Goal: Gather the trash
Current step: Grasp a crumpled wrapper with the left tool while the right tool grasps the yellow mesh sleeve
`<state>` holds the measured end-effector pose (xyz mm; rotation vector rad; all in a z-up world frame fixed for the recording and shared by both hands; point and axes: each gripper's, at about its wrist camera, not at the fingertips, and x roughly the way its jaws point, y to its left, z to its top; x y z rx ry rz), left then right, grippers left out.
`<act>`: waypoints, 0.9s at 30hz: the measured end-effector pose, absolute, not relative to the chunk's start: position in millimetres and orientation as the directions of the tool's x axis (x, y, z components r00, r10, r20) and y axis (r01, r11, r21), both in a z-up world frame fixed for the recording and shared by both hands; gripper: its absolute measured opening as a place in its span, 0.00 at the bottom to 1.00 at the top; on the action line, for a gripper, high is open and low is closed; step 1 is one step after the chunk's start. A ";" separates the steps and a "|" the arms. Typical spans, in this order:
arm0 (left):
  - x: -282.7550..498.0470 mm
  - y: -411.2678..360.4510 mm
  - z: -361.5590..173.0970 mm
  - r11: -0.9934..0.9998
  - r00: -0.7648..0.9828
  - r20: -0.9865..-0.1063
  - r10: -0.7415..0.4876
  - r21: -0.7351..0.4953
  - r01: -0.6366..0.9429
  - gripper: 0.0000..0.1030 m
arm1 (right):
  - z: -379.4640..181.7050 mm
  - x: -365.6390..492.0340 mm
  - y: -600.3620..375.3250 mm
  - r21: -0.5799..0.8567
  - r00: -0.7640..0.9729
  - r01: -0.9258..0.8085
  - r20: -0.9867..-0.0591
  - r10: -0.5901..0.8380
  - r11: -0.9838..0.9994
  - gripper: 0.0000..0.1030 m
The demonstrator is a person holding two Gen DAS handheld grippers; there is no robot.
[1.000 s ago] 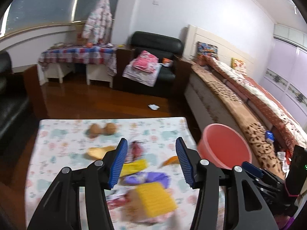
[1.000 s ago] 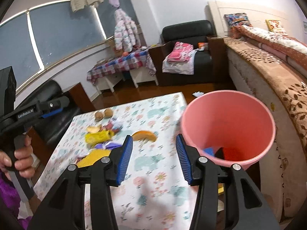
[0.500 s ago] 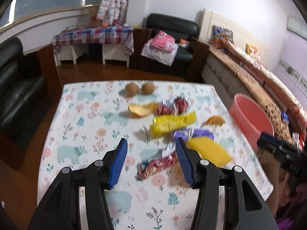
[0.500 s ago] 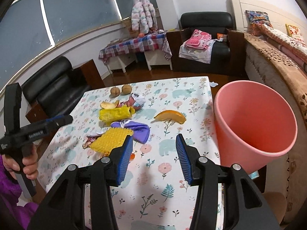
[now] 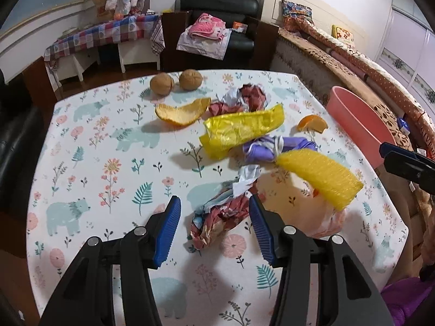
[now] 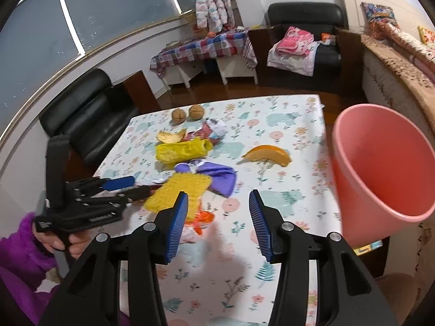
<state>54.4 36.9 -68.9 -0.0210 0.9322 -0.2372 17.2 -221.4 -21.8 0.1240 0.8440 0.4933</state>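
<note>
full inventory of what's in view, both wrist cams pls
table: 1, floral cloth, centre
walnuts: 2, brown, far edge of table
peel: 1, orange, near walnuts
orange wedge: 1, orange, table's bin side
yellow bag: 1, yellow, mid table
purple wrapper: 1, purple, beside yellow bag
far wrapper: 1, red-white, crumpled, behind yellow bag
near wrapper: 1, red-white, crumpled, between left gripper's fingers, not gripped
foam net: 1, yellow, right of near wrapper
bin: 1, pink, off table's right edge
armchair: 1, black, back wall, clothes on it
left gripper: black, blue pads, open
right gripper: black, blue pads, open, over bare cloth
</note>
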 end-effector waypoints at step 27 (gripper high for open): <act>21.5 53.5 -56.7 0.958 0.600 -0.748 -0.283 -0.195 0.209 0.00 | -46.2 37.1 -178.7 0.367 0.424 -0.398 -0.740 0.523 0.841 0.14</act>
